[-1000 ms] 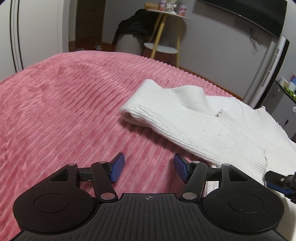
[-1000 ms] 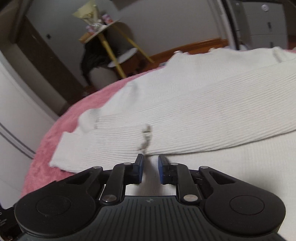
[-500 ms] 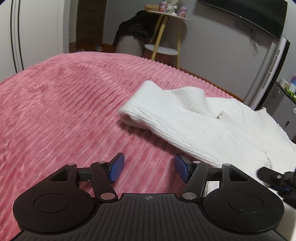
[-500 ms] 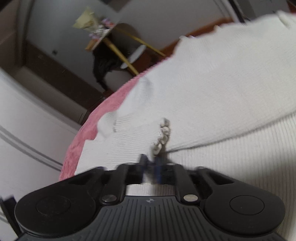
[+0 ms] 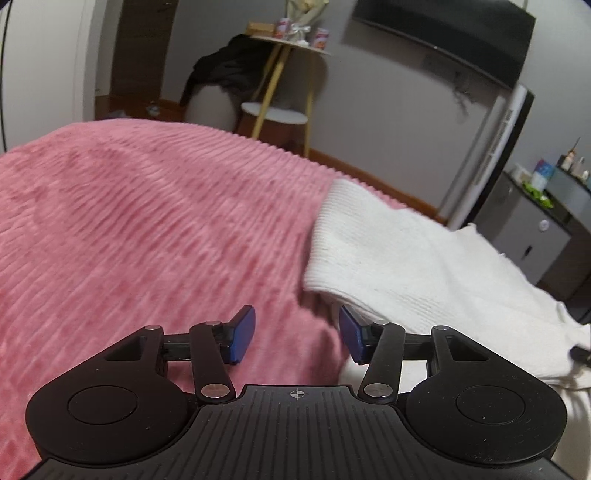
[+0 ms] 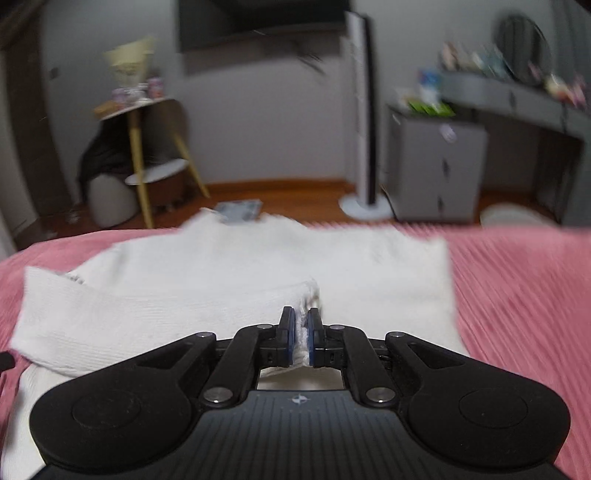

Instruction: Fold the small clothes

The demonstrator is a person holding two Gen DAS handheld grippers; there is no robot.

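Note:
A white ribbed knit sweater [image 6: 258, 258] lies on the pink ribbed bedspread [image 5: 129, 221]. My right gripper [image 6: 300, 325] is shut on a fold of the sweater's edge and holds it raised, so a sleeve [image 6: 129, 314] drapes off to the left. In the left wrist view the sweater [image 5: 406, 258] lies at the right, with its sleeve cuff [image 5: 332, 240] close to my right fingertip. My left gripper [image 5: 297, 332] is open and empty, low over the bedspread just left of the cuff.
Beyond the bed's far edge stand a yellow-legged side table [image 6: 140, 147] with dark clothes under it, a white tower fan [image 6: 364, 129], and a grey cabinet [image 6: 436, 166]. A wall TV [image 5: 443, 33] hangs above. Bedspread extends to the left [image 5: 74, 258].
My right gripper has closed on the sweater's edge and lifted it, swinging to face the room. My left gripper has moved right, closer to the sleeve cuff, still open.

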